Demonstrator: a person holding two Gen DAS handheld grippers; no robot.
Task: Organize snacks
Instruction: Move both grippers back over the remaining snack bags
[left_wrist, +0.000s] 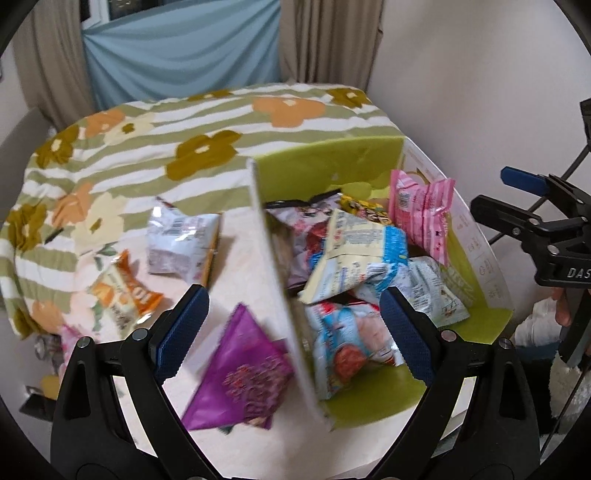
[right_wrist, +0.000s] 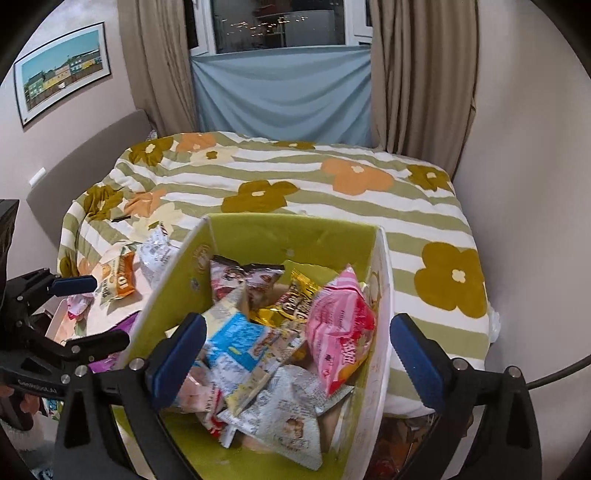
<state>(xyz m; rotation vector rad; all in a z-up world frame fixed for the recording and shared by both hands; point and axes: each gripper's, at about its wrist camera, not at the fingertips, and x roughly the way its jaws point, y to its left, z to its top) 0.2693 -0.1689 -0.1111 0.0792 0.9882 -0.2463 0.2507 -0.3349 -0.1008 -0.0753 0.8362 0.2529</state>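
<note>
Both grippers released, empty — left gripper (left_wrist: 291, 328) should drop onto purple packet (left_wrist: 242, 373) between its jaws, clear of box wall (left_wrist: 280, 280).

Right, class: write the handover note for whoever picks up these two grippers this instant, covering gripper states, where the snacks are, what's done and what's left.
Left gripper: open, empty, above the box's left wall.
Right gripper: open, empty, over the box.
Green-lined box on the bed: holds a pile of packets, including the pink packet and gold packet.
Done: most snacks are boxed.
Left: purple packet, orange packet and white packet lie outside, left of the box; further small items near the bed's left edge are too blurred to identify.
</note>
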